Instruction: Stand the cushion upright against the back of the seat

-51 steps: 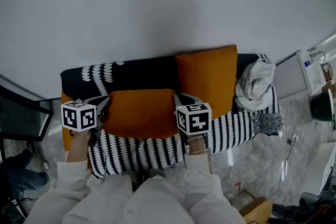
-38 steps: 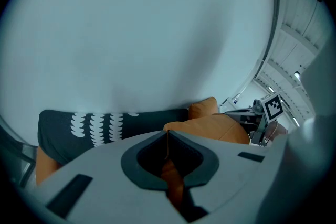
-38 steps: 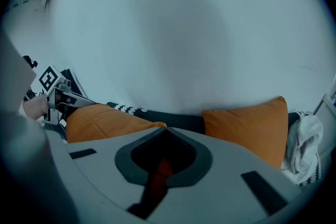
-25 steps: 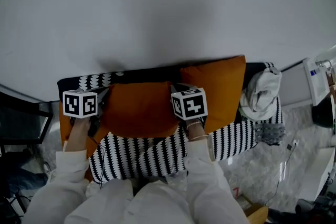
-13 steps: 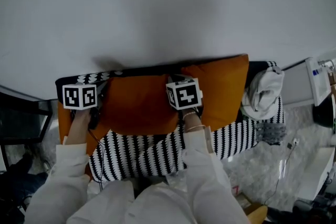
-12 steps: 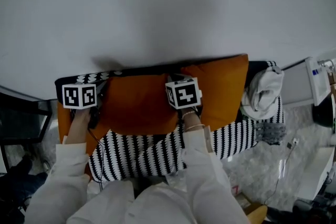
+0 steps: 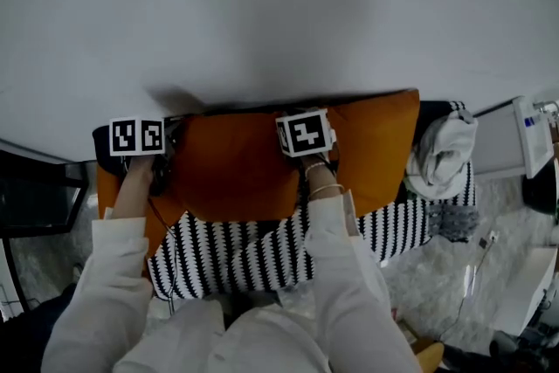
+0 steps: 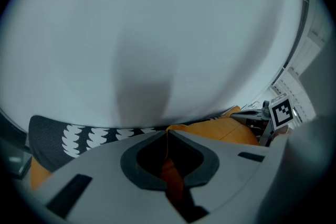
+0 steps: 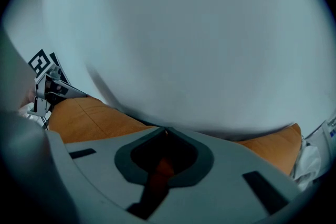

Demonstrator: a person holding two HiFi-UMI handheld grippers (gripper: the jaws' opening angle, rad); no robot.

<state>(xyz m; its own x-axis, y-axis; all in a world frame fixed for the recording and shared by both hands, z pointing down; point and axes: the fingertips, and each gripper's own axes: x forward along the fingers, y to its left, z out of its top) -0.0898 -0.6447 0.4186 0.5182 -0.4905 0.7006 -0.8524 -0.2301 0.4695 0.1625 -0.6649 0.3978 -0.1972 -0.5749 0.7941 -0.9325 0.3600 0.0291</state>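
Here the left gripper (image 8: pixel 167 136) is closed, its jaws pinching a fold of orange cloth, which is the left top corner of the cushion (image 7: pixel 231 170). The right gripper (image 9: pixel 165 135) is closed in the same way on the cushion's right top corner, with a strip of the same orange cloth showing between its jaws. In the head view each marker cube sits over one upper corner, and the cushion hangs stretched between the two. Its top edge is high, level with the top of the seat's dark back (image 8: pixel 68 136) and close to the grey wall (image 7: pixel 262 4). Its lower edge lies on the black-and-white seat (image 7: pixel 253 258). Whether the cushion presses on the back cannot be told from these views. Just to its right a second orange cushion (image 7: pixel 380 144) stands against the back, its left edge behind the right gripper's cube. Beyond that, at the right end of the seat, lies a bundle of white cloth (image 7: pixel 441 153). The person's white sleeves (image 7: pixel 341 275) reach in from below.
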